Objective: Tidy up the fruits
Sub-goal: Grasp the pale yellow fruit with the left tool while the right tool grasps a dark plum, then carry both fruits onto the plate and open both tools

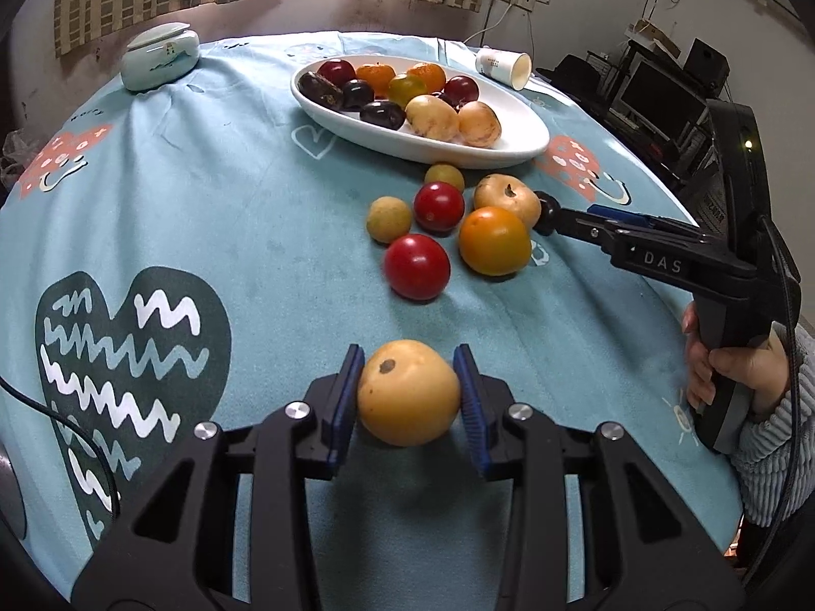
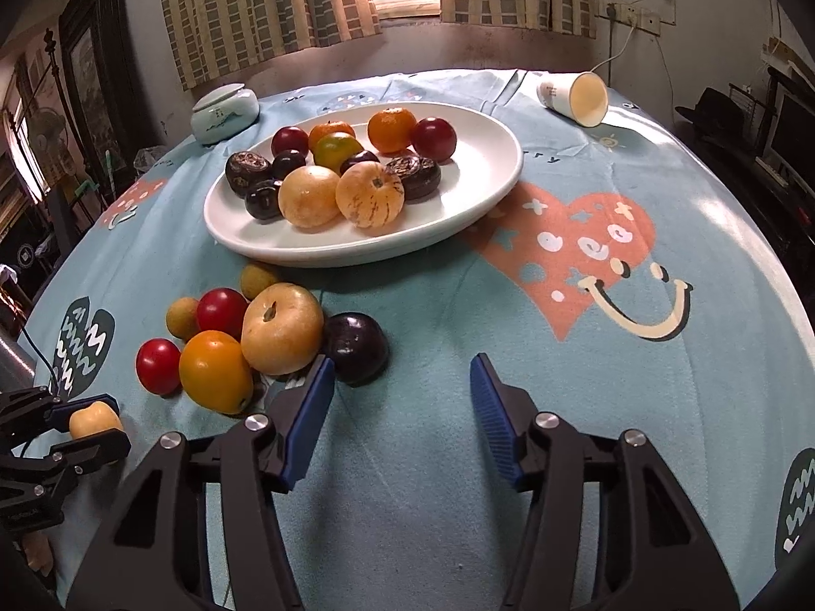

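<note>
Left gripper (image 1: pixel 409 393) clamped, right gripper (image 2: pixel 402 407) agape

the surface (image 2: pixel 586 397) lies bare ahead of the right gripper (image 2: pixel 402 407) and out to its right, up to the tipped cup (image 2: pixel 575 96) at the far edge. to the gripper's left a cluster of loose fruit (image 2: pixel 280 328) blocks the way, a dark plum (image 2: pixel 355 349) just beside the left jaw. the plate (image 2: pixel 473 188) stands beyond, its left half crowded with fruit, its right half bare. in the left wrist view, wide bare cloth runs from the left gripper (image 1: pixel 410 392) far left to the lidded jar (image 1: pixel 160 56); a red tomato (image 1: pixel 416 267) and the cluster sit between it and the plate.
</note>
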